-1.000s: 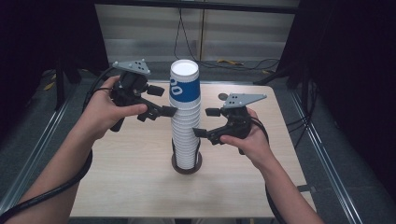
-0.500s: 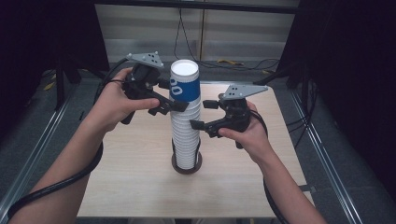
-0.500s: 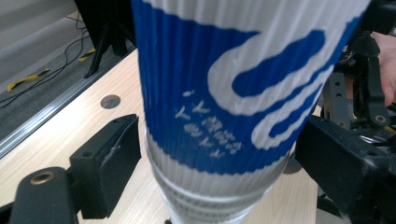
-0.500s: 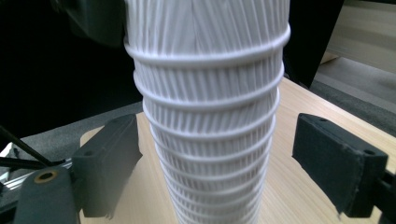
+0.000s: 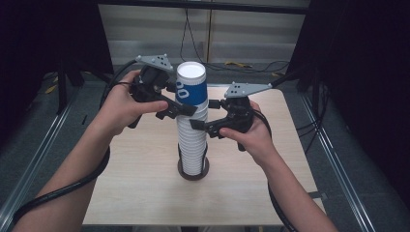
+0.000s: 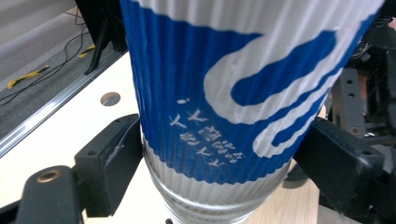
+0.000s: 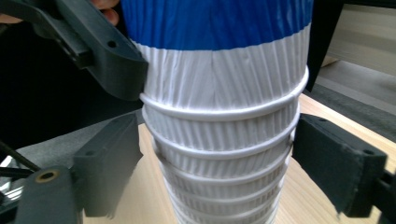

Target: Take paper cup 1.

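A tall stack of white ribbed paper cups (image 5: 192, 145) stands on a dark round base (image 5: 183, 170) in the middle of the wooden table (image 5: 140, 193). Its top cup (image 5: 190, 89) is blue and white. My left gripper (image 5: 189, 109) comes in from the left. Its jaws have just been closing and now press on the lower edge of the top cup (image 6: 219, 93). My right gripper (image 5: 197, 125) comes in from the right, just below. Its jaws have also just been closing, and its pads (image 7: 112, 158) touch the white cups (image 7: 219, 140) under the blue one on both sides.
Metal rails (image 5: 43, 145) run along both sides of the table, with dark floor beyond. Cables (image 5: 193, 43) lie on the floor behind the far edge. A round hole (image 6: 110, 98) sits in the tabletop. Gripper cables trail past both forearms.
The right gripper has risen along the stack to just under the blue cup. The left gripper has shifted slightly up. Both pairs of jaws have drawn in onto the cups.
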Motion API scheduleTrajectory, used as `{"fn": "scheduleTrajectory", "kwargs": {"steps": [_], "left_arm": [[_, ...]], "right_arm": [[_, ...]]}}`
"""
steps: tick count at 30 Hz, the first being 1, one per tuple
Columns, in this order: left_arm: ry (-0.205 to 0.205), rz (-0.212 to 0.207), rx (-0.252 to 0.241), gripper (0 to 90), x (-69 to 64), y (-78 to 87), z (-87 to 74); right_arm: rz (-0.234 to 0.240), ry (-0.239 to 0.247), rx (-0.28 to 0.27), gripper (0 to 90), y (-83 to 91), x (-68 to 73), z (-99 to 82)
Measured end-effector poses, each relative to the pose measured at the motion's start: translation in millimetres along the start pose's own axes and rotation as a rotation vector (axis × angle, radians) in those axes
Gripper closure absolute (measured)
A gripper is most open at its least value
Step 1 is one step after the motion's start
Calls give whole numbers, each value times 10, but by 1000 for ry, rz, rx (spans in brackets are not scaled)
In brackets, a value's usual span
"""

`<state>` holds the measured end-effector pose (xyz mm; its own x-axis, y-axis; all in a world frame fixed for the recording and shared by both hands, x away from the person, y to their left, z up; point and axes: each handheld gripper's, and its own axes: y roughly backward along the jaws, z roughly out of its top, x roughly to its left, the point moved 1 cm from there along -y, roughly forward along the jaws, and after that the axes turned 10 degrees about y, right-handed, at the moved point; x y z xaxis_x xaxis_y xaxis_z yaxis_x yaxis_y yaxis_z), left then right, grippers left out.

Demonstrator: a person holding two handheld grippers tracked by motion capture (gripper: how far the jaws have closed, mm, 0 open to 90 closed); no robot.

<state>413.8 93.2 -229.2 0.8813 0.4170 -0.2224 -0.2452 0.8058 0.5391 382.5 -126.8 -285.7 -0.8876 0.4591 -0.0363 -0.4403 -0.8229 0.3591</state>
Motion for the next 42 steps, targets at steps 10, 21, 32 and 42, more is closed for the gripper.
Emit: {"fn": "scheduleTrajectory", "kwargs": {"steps": [10, 21, 32, 42], "left_arm": [[4, -1, -14, 209, 2, 54, 29], [16, 5, -12, 215, -5, 68, 63], [19, 2, -60, 231, -32, 172, 146], [12, 16, -67, 231, -56, 213, 190]], "right_arm": [[-13, -8, -6, 176, -10, 3, 6], [-23, 4, 0, 181, -5, 3, 4], [-24, 11, 2, 182, -7, 10, 4], [-26, 11, 3, 181, -8, 17, 5]]}}
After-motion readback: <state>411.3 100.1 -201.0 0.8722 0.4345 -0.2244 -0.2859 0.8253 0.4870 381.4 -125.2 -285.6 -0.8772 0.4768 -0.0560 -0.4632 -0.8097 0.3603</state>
